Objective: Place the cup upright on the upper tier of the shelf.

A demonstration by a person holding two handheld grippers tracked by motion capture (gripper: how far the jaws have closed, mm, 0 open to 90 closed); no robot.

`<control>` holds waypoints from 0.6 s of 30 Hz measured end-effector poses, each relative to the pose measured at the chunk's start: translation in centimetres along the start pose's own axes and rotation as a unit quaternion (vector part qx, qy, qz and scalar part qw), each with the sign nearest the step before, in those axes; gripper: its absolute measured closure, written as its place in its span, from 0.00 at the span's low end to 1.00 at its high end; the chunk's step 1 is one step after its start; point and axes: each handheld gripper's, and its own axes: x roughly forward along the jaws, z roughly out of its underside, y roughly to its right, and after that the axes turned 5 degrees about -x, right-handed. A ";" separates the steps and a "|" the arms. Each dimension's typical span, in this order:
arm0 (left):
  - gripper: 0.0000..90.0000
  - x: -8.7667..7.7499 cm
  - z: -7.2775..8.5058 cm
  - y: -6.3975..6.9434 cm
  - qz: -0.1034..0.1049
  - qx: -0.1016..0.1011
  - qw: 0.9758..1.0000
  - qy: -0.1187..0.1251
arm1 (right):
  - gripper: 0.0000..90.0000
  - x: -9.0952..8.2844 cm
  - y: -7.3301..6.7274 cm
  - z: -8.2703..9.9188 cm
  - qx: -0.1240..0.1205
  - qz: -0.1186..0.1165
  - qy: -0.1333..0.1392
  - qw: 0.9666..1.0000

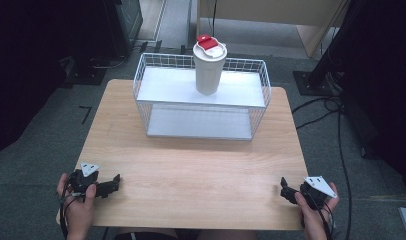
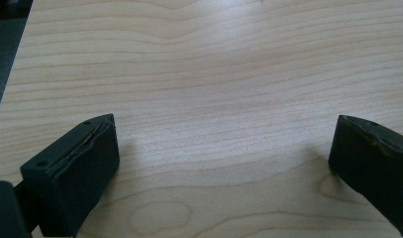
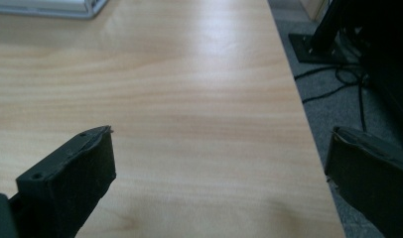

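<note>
— What lies between the jaws of the right gripper [image 3: 219,163]?
— Bare light wooden table top [image 3: 189,89]; the jaws stand wide apart, one past the table's edge over grey carpet floor [image 3: 333,99].

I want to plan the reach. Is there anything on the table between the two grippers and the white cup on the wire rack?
Nothing visible on the table lies between them. The left gripper and right gripper rest near its front edge. The cup stands on the top shelf of the rack, inside its low wire rim.
</note>
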 end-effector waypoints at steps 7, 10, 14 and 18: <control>0.00 0.0 0.0 0.0 0.000 0.000 1.000 0.000 | 0.00 0.2 -0.3 0.1 -0.022 -0.014 -0.041 0.999; 0.00 0.0 0.0 0.0 0.000 0.000 1.000 0.000 | 0.00 0.5 -0.6 0.1 -0.042 -0.012 -0.064 0.997; 0.00 0.0 0.0 0.0 0.000 0.000 1.000 0.000 | 0.00 0.7 -0.8 0.0 -0.052 -0.028 -0.072 0.996; 0.00 0.0 0.0 0.0 0.000 0.000 1.000 0.000 | 0.00 1.0 -0.4 0.0 -0.020 -0.057 -0.089 0.994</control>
